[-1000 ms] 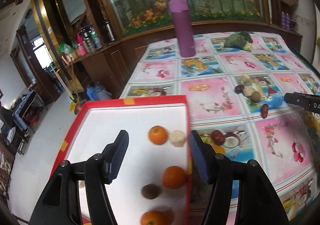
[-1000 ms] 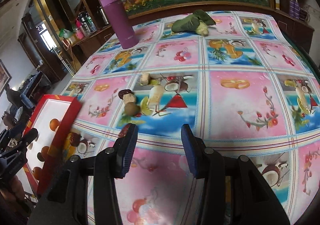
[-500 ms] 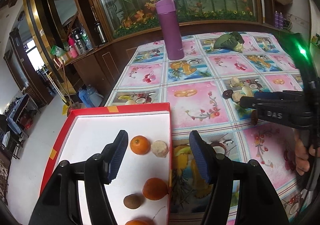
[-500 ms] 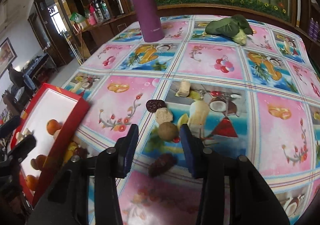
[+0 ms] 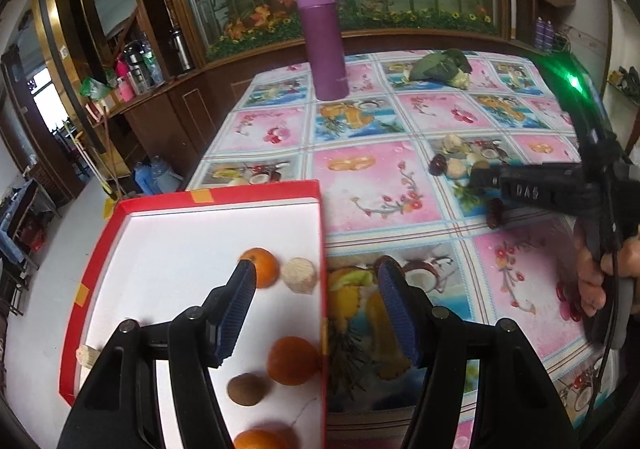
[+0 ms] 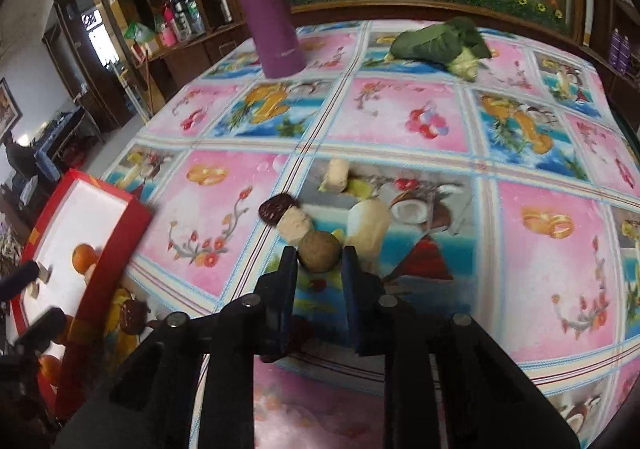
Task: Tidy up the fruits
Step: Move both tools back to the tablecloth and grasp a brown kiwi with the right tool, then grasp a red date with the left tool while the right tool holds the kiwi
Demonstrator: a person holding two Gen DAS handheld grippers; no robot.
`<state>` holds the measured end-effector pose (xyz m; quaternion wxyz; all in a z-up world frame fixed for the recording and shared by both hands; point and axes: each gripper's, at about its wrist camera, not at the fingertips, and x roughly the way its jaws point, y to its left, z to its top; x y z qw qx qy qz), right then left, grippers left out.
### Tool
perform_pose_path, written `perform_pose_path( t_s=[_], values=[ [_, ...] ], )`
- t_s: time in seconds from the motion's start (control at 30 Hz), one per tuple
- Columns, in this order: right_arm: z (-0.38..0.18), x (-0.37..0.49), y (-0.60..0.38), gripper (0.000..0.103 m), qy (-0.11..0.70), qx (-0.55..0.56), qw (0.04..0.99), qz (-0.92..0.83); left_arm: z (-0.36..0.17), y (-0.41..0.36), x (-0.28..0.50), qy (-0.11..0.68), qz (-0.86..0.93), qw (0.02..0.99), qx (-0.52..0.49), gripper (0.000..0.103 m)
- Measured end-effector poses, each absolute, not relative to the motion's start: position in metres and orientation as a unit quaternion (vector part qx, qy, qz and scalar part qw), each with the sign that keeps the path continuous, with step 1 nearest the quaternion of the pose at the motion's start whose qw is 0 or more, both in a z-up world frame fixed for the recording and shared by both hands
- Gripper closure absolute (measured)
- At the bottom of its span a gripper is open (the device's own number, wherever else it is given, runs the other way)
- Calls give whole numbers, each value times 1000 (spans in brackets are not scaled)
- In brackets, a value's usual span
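The right gripper [image 6: 319, 255] jaws are narrowed around a brown round fruit [image 6: 319, 251] on the tablecloth [image 6: 408, 121]; whether contact is made can't be told. A pale chunk [image 6: 295, 224] and a dark date [image 6: 276, 208] are seen just beside it, so a neighbour could be nudged or pinched w/ the fruit. The left gripper [image 5: 314, 289] is held wide open, empty, over the red tray [image 5: 256, 195], where oranges [image 5: 262, 267] are already placed.
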<state>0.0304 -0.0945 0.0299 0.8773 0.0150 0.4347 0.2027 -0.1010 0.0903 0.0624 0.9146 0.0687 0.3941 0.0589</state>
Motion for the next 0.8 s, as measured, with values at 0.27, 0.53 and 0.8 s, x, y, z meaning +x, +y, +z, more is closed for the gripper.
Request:
perform_pose_path(
  t_s=[0.27,0.53,0.8],
  values=[
    [53,37,-143,79,423,81,890,151,51,77,-92,412,29,908,66,40],
    [56,32,-135,79,428,89,883,169,43,78,-93,429,-6,902,44,40],
    [57,31,-140,79,429,102,882,166,36,71,-72,441,20,895,55,40]
  ],
)
